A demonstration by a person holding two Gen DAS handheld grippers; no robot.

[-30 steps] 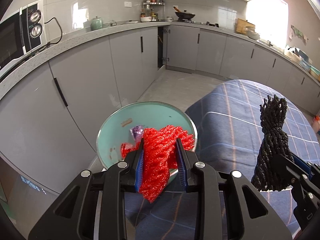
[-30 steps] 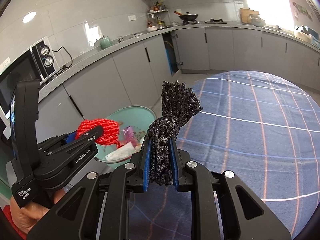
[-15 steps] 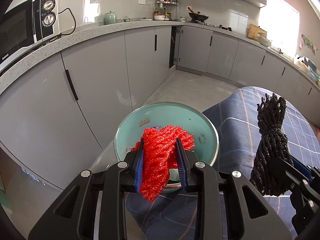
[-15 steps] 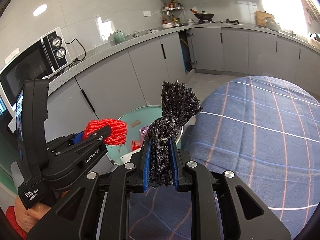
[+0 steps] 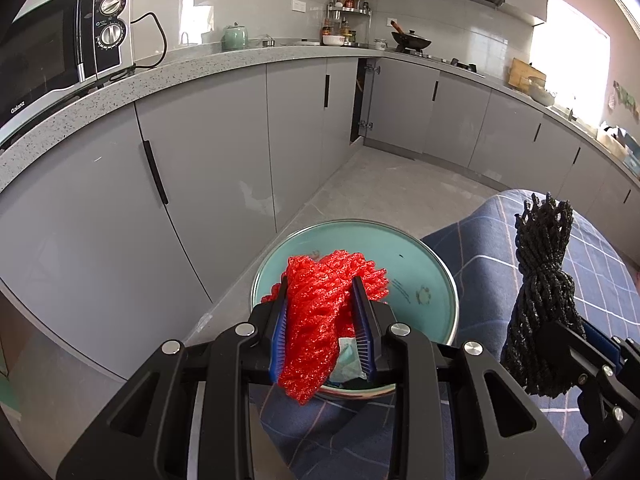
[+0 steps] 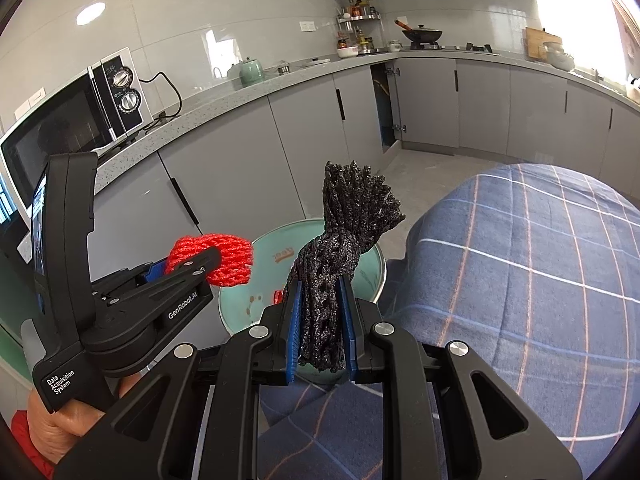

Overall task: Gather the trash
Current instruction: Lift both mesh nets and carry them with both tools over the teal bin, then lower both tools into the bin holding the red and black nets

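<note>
My left gripper (image 5: 320,292) is shut on a red foam net (image 5: 320,320) and holds it over the near rim of a teal trash bin (image 5: 416,256). The bin stands on the floor beside the table and holds scraps of trash. My right gripper (image 6: 320,292) is shut on a black foam net (image 6: 344,240), held upright just right of the left gripper, above the bin's table-side edge. The black net also shows in the left wrist view (image 5: 540,292), and the red net in the right wrist view (image 6: 216,260).
A table with a blue plaid cloth (image 6: 520,280) lies to the right of the bin. Grey kitchen cabinets (image 5: 208,152) run along the left and back. A microwave (image 5: 60,52) sits on the counter. One cabinet door (image 5: 362,100) stands ajar.
Both grippers have moved left and forward toward the bin, each with its net still held. The bin now lies more centred under the left gripper.
</note>
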